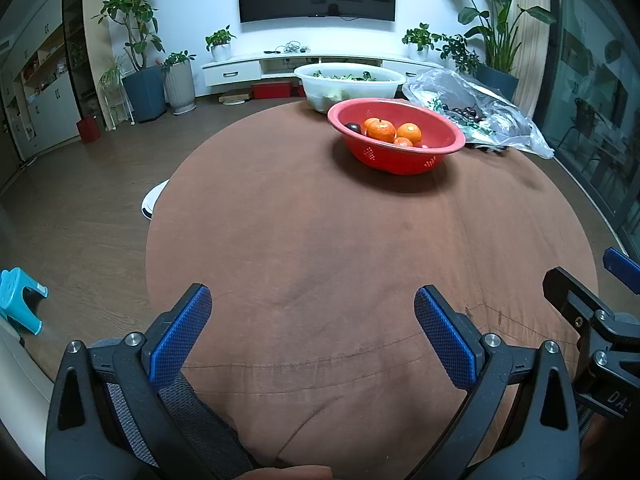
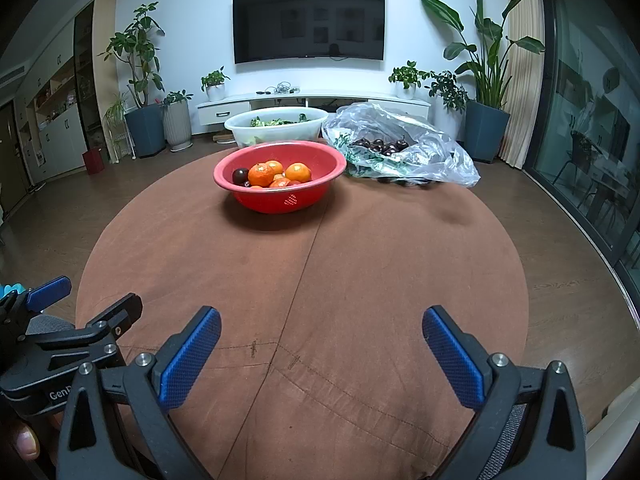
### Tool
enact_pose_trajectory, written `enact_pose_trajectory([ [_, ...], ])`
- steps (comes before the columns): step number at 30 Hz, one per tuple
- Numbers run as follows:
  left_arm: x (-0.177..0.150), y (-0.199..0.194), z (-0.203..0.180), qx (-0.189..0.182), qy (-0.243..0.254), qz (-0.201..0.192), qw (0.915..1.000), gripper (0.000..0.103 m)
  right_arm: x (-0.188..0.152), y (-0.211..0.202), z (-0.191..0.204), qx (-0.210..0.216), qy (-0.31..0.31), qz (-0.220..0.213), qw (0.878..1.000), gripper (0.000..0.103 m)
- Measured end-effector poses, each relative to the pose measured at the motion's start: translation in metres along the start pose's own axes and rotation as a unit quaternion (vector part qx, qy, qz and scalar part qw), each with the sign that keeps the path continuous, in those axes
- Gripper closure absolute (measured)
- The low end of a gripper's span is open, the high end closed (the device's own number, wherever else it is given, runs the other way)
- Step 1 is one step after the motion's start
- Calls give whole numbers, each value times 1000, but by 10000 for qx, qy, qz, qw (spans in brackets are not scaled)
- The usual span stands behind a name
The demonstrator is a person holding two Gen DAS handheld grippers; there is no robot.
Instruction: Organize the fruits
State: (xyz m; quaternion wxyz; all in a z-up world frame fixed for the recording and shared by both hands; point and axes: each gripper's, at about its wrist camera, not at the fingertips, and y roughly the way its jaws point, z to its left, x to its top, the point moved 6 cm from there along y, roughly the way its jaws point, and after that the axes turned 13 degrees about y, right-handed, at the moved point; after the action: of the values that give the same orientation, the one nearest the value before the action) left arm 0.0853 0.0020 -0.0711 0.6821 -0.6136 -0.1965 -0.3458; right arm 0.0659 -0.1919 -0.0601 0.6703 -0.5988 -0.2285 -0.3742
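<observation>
Only right wrist shows dark fruit (image 2: 384, 146) in bag (image 2: 420, 152); both grippers' fingers (image 1: 444, 338) (image 2: 190, 360) released.

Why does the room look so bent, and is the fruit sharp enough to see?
Left wrist view: fisheye lens bows the walls, corners go dark; the red bowl casts a soft shadow. Right wrist view: same curving; the oranges look sharp, the plastic bag shows glare.

Even, cool indoor light from above; the red bowl (image 2: 280, 176) casts a soft shadow on the tablecloth (image 2: 360, 260). Focus sharp centrally, heavy fisheye bending and dark vignetting at edges.
</observation>
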Motion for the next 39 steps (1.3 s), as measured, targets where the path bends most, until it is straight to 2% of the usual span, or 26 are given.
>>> enact_pose_trajectory([
  [34, -4, 1, -4, -58, 61, 30, 10000, 0, 2, -2, 1, -4, 0, 18, 10000, 0],
  [39, -2, -2, -3, -103, 49, -93, 9999, 0, 0, -1, 0, 14, 28, 53, 10000, 0],
])
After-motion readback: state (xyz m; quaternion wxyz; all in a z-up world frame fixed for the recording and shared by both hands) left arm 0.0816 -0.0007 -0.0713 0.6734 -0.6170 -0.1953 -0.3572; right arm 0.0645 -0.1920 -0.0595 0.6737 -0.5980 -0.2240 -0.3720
